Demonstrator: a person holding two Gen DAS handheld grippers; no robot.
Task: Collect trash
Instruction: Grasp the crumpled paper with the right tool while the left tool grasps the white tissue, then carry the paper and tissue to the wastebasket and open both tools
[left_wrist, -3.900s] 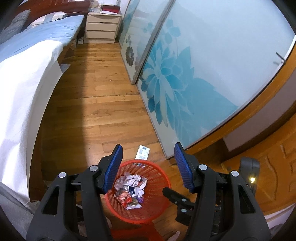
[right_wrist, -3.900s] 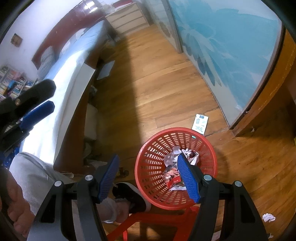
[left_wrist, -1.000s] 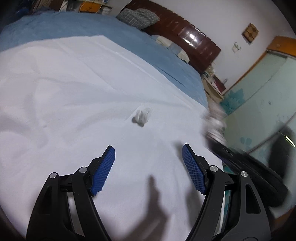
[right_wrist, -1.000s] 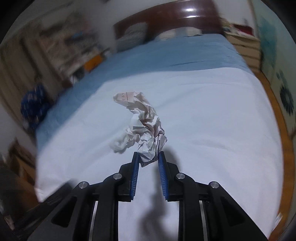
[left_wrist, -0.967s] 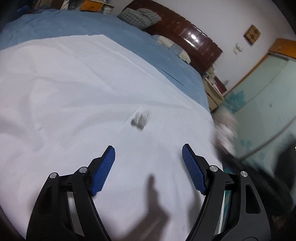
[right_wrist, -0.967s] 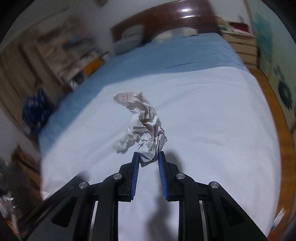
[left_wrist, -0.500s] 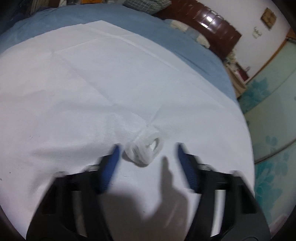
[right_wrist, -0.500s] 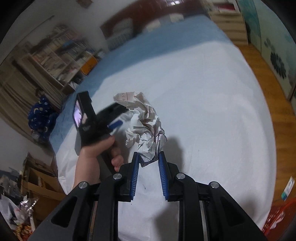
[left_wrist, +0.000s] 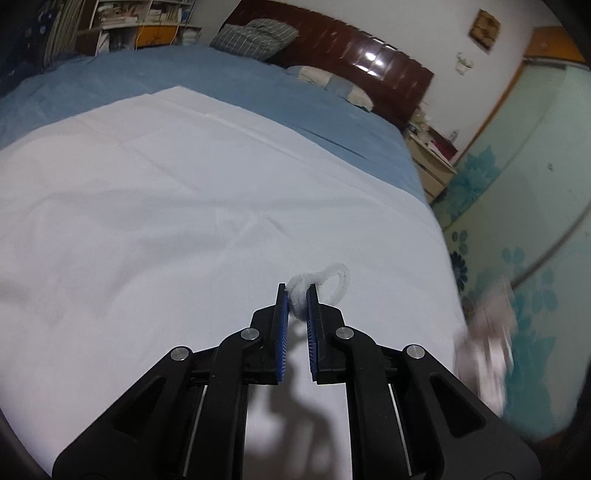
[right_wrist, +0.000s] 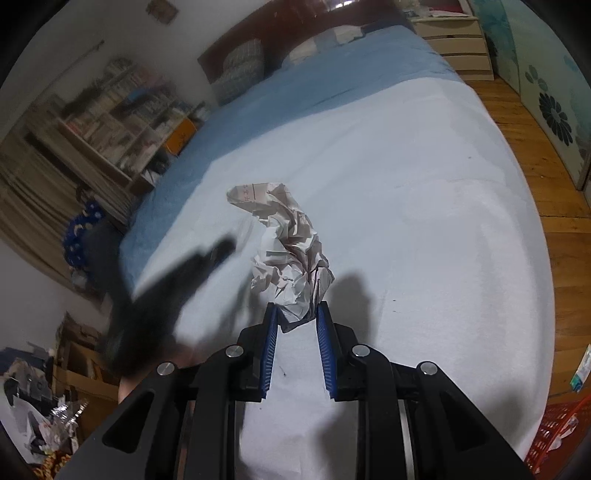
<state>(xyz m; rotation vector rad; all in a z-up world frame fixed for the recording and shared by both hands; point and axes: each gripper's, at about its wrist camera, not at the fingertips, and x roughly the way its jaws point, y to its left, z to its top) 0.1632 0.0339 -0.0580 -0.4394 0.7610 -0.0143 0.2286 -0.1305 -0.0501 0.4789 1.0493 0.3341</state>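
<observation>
While closing—left claw (left_wrist: 296, 295) on white loop (left_wrist: 325, 282).

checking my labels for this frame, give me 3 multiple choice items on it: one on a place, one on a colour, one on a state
1. Where is the red basket in the right wrist view?
A. on the bed
B. on the floor past the bed's edge
C. on the shelf

2. What colour are the gripper pads?
A. blue
B. green
C. yellow

3. What is between the left gripper's closing jaws?
A. nothing
B. a white fuzzy loop
C. a crumpled paper

Key: 1 B, it shows low right, beside the bed. 2 A, both pairs are blue. 3 B, the loop sits between the pads; the right gripper holds the paper.
</observation>
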